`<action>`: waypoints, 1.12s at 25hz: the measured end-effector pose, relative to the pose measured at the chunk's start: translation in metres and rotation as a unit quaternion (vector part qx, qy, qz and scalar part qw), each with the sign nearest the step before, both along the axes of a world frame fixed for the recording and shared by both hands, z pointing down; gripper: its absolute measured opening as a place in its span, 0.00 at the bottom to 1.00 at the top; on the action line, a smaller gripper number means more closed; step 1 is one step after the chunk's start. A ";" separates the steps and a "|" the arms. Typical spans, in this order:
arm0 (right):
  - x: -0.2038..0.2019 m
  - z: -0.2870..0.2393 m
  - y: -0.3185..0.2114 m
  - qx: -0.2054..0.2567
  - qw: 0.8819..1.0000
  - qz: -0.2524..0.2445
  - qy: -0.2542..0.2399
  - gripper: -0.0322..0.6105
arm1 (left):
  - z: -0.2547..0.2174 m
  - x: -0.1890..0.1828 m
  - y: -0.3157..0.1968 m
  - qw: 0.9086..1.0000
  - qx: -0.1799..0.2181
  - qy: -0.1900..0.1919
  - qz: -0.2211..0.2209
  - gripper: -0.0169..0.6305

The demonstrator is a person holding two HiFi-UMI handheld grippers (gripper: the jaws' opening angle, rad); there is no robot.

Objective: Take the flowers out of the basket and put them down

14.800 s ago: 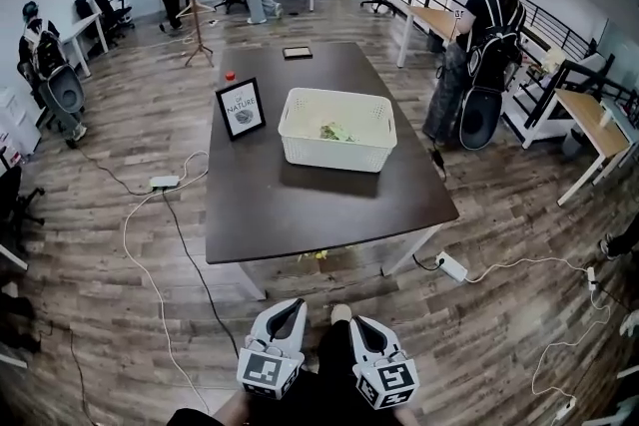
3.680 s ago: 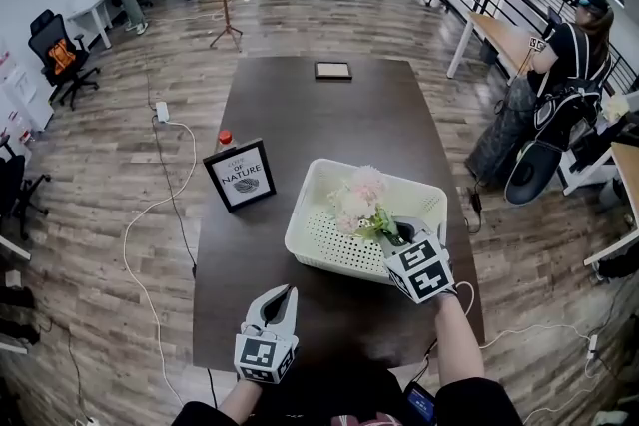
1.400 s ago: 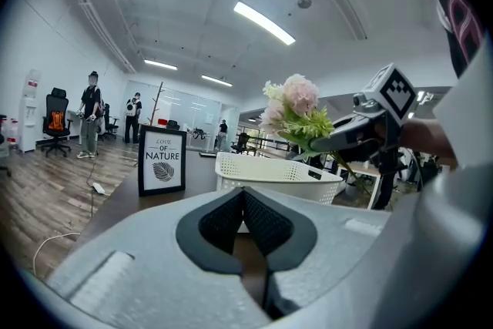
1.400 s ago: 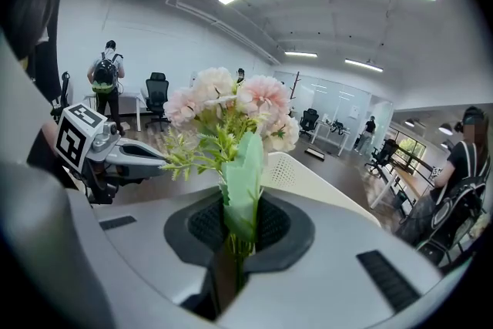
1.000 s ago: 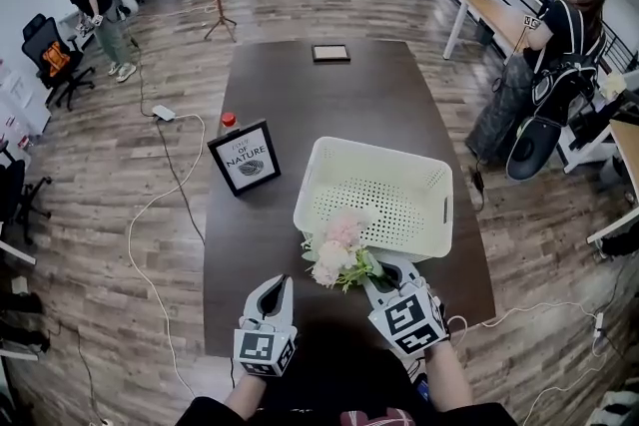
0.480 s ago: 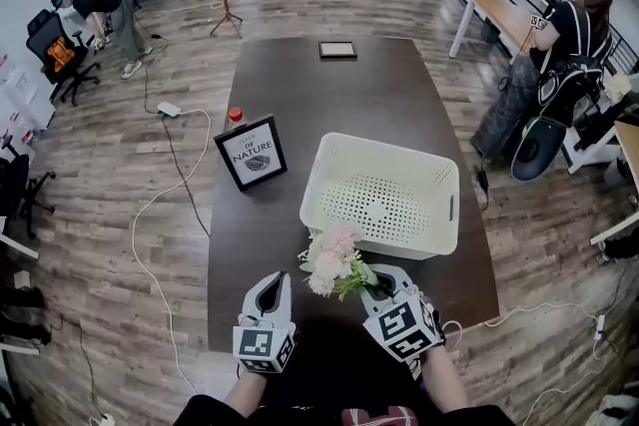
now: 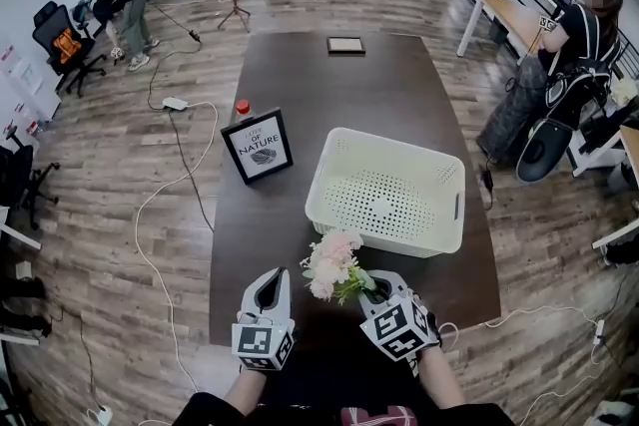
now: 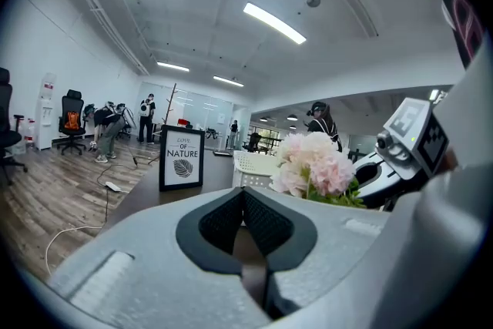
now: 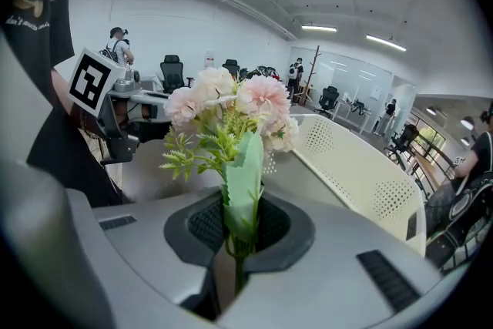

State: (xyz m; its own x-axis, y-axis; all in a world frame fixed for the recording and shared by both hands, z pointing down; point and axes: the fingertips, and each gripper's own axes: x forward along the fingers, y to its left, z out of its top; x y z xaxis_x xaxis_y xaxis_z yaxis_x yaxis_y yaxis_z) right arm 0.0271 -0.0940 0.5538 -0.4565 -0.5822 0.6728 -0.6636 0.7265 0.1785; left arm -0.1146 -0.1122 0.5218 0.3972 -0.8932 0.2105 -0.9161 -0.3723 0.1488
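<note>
A bunch of pink and cream flowers with green leaves is held by its stems in my right gripper, which is shut on them near the table's near edge. In the right gripper view the flowers rise from between the jaws. The white perforated basket stands just beyond, with nothing visible inside. My left gripper is shut and holds nothing, just left of the bunch. In the left gripper view the flowers show to its right.
A framed "NATURE" sign stands left of the basket, with a small red-capped bottle behind it. A dark flat frame lies at the far end of the dark table. People and office chairs stand around the room.
My right gripper has sunk with the flowers toward the near table edge, away from the basket. The left gripper has stayed where it was.
</note>
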 end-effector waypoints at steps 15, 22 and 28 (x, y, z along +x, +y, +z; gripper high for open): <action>-0.006 0.042 0.010 -0.034 0.999 -0.028 0.024 0.12 | 0.001 -0.001 -0.002 1.000 -0.003 -0.005 -0.007 0.04; -0.010 0.060 0.007 -0.052 0.998 -0.033 0.026 0.12 | 0.001 0.000 0.002 1.000 0.000 -0.012 -0.003 0.04; -0.011 0.076 0.005 -0.072 0.997 -0.029 0.024 0.13 | 0.004 -0.005 0.005 1.000 -0.008 -0.018 -0.010 0.04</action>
